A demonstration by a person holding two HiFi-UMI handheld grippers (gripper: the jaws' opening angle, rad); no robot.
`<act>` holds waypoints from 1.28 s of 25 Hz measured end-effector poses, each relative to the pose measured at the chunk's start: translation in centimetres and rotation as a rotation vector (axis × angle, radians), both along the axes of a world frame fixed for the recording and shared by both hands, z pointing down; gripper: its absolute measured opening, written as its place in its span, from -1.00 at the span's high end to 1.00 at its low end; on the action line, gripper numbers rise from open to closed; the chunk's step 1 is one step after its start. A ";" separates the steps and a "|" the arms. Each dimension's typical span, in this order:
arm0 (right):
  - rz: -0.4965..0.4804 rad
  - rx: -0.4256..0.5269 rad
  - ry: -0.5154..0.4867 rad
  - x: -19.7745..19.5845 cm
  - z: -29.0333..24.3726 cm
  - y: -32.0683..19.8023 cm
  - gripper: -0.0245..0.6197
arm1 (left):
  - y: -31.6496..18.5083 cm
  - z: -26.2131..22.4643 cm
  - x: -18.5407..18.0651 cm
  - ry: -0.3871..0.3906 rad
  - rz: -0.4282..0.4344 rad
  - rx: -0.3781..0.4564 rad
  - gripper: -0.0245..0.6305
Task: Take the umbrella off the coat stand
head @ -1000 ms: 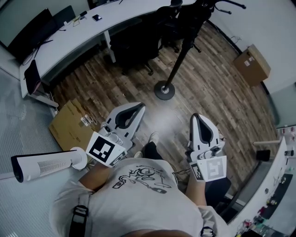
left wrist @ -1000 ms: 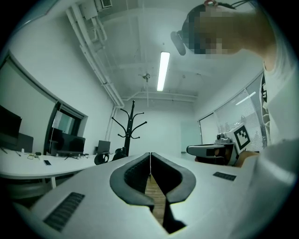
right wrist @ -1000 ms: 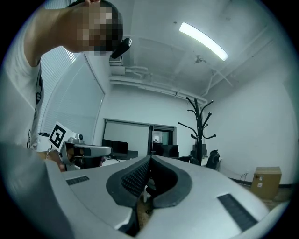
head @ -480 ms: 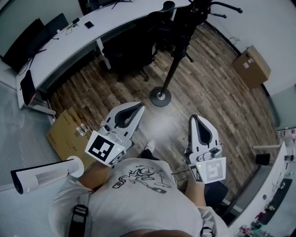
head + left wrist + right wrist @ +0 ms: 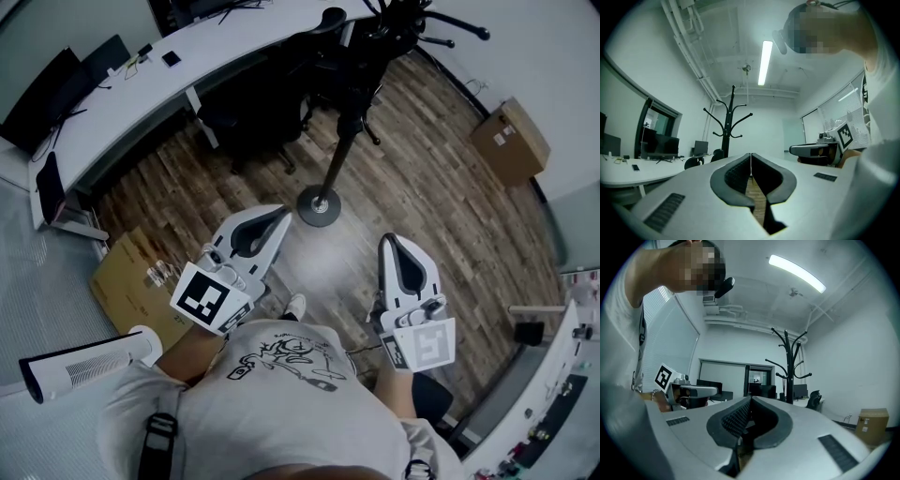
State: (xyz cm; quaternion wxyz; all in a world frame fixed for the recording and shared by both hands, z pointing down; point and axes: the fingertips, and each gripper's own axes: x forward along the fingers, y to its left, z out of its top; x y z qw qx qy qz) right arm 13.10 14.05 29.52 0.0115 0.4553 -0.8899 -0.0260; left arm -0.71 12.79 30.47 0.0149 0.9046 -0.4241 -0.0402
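A black coat stand point(image 5: 339, 143) rises from a round base point(image 5: 319, 206) on the wooden floor ahead of me. Its bare curved hooks show in the left gripper view point(image 5: 731, 121) and the right gripper view point(image 5: 788, 365). I cannot make out an umbrella on it in any view. My left gripper point(image 5: 285, 215) is held in front of my body, jaws closed and empty, its tip a short way short of the base. My right gripper point(image 5: 388, 240) is level beside it, also shut and empty. Each gripper's own view shows its jaws point(image 5: 751, 155) point(image 5: 750, 400) pressed together.
A long white curved desk point(image 5: 141, 84) with monitors runs along the back left, with black office chairs point(image 5: 262, 103) before it. A cardboard box point(image 5: 511, 139) stands at the right wall, flattened cardboard point(image 5: 131, 277) lies at left, and a white tower fan point(image 5: 80, 358) lies near my left side.
The coat stand's base has slid left and up in the head view as I move. Both grippers keep their pose and stay shut.
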 end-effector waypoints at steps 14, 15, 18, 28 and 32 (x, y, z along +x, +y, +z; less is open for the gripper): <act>-0.048 -0.024 0.002 1.8 1.4 -6.5 0.90 | -6.4 1.0 2.2 -0.016 -0.025 -0.009 0.85; -0.048 -0.027 0.001 1.7 1.5 -7.0 0.90 | -6.8 1.1 2.1 -0.015 -0.024 -0.012 0.85; -0.051 -0.029 0.000 0.9 1.7 -8.4 0.90 | -8.3 1.4 1.6 -0.018 -0.018 -0.016 0.85; -0.037 -0.027 0.009 -1.8 1.4 -14.3 0.90 | -14.6 1.2 -0.5 -0.008 0.019 -0.015 0.85; -0.019 -0.030 0.016 -3.0 1.3 -16.7 0.90 | -17.2 1.1 -1.6 -0.002 0.040 -0.015 0.85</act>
